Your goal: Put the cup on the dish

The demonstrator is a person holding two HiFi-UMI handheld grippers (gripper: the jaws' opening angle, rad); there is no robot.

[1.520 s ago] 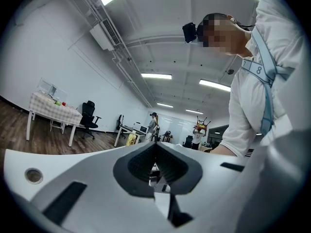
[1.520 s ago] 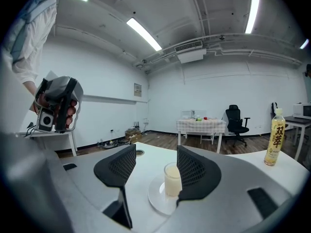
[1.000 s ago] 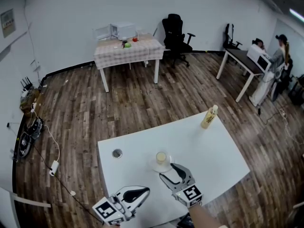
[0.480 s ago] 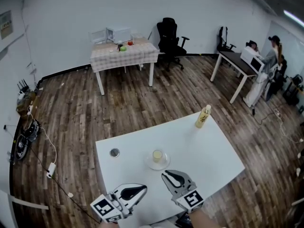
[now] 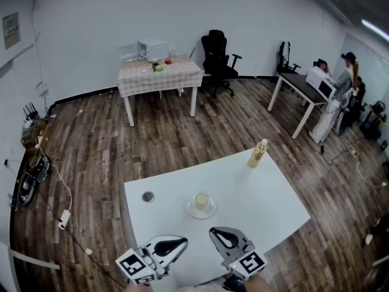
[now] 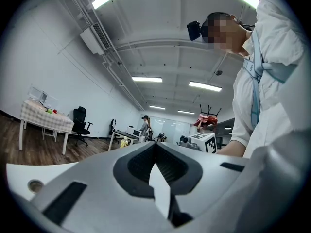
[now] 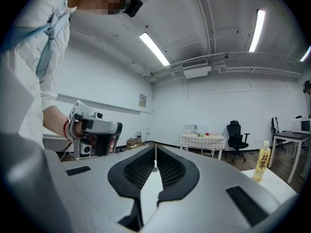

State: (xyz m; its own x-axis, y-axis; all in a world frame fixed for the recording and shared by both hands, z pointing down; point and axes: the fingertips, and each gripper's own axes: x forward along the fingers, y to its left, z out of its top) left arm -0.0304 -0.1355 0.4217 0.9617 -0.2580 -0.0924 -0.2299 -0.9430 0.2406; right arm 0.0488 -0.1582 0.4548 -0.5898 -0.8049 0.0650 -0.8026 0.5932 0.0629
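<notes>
Cup (image 5: 201, 200) stands upright on dish (image 5: 189, 211), mid table (image 5: 267, 208), so placing looks done. My right claw (image 5: 214, 231) is near the table's front edge, jaws closed together on nothing. Left claw (image 5: 183, 242) is likewise closed and empty. Best, I'd say: hold both claws clear of the dish rim, no nudging. Cup inside looks pale yellow, can't tell if liquid. Bottle (image 5: 258, 154) at far corner looks yellowish.

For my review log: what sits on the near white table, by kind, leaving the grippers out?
cup: 1
dish: 1
bottle: 1
small round grey thing: 1
Total: 4
</notes>
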